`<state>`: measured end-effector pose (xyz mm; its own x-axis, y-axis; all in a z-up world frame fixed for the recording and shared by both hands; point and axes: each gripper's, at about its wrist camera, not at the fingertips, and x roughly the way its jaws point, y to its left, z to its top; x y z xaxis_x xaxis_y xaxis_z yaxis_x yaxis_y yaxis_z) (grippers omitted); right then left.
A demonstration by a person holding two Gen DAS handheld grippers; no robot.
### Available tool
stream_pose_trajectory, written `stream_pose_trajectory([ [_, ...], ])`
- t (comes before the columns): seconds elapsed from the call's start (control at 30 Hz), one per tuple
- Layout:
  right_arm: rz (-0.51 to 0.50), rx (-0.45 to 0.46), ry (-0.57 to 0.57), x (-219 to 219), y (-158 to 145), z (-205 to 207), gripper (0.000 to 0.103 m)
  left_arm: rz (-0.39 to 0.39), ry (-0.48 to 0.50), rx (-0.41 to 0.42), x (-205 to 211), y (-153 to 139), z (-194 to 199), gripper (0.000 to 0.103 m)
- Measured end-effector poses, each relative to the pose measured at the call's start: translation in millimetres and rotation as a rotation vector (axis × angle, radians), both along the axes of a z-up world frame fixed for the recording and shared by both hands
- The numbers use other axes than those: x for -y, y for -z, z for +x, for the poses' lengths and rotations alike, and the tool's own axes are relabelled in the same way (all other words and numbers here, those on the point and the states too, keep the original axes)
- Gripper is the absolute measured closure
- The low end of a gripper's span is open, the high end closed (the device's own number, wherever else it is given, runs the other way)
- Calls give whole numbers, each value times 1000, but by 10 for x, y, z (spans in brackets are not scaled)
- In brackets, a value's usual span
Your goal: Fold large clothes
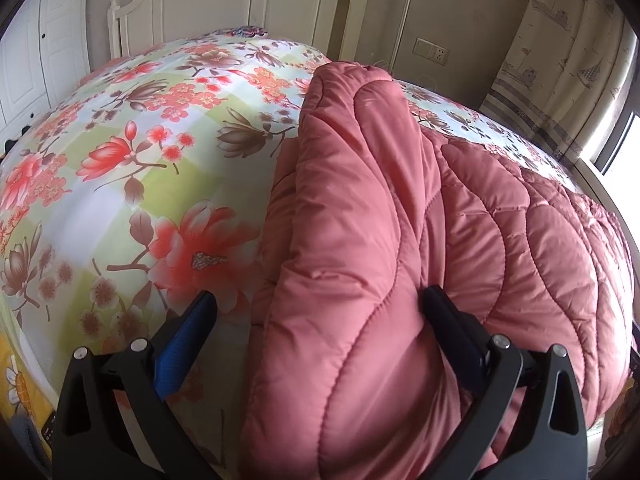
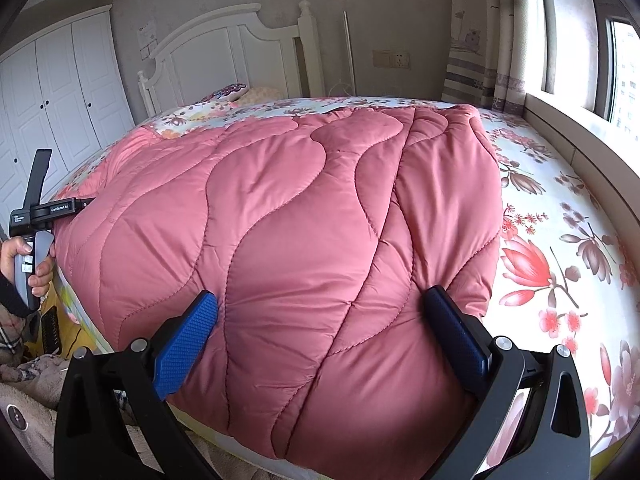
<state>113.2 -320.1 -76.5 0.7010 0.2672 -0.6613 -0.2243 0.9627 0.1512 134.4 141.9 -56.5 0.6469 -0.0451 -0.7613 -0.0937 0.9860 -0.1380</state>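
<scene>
A: Pink quilted garment point(image 2: 288, 240) lying on the floral bedsheet point(image 1: 120, 168), at the foot end, well away from the white headboard point(image 2: 224, 48); already doubled on itself, judging by the thick rolled edge on the side nearer the wardrobe point(image 2: 60, 92).

B: Left gripper point(image 1: 316, 320): jaws spread wide; rolled edge of the garment bulging up between the fingers; right finger pressed against the fabric, blue pad point(image 1: 188, 344) of the left finger standing apart over bare sheet; nothing clamped.

A: Right gripper point(image 2: 320, 312): also wide open, straddling the near hem toward the window point(image 2: 624, 60) side of the headboard; both pads close against the padding, no pinch visible. Left gripper seen from here too, held in a hand point(image 2: 32, 264) at the far left edge of the garment.

B: Step in hand, as a judgement: positioning for a grasp at the two near corners, ahead of the next fold; fold count so far not determinable from these views.

A: Next move probably calls for: closing each jaw pair on a full thickness of hem; then lifting both corners together and carrying them toward the headboard, kept level.

B: Caution: slick, puffy fill likely to squeeze out of a shallow bite; deeper purchase advisable before lifting; stacked layers likely to slide if one side leads.
</scene>
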Motion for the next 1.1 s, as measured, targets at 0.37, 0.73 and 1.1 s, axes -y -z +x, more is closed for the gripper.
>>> stream_pose_trajectory([
  [0.37, 466, 107, 175, 1113, -416, -727, 5, 99, 27, 303, 421, -1164, -293, 2],
  [0.73, 616, -125, 55, 951, 181, -894, 14, 346, 128, 160, 1396, -679, 692, 2],
  [1.1, 631, -153, -53, 305, 210, -588, 14, 338, 155, 63, 1440, -126, 958, 2],
])
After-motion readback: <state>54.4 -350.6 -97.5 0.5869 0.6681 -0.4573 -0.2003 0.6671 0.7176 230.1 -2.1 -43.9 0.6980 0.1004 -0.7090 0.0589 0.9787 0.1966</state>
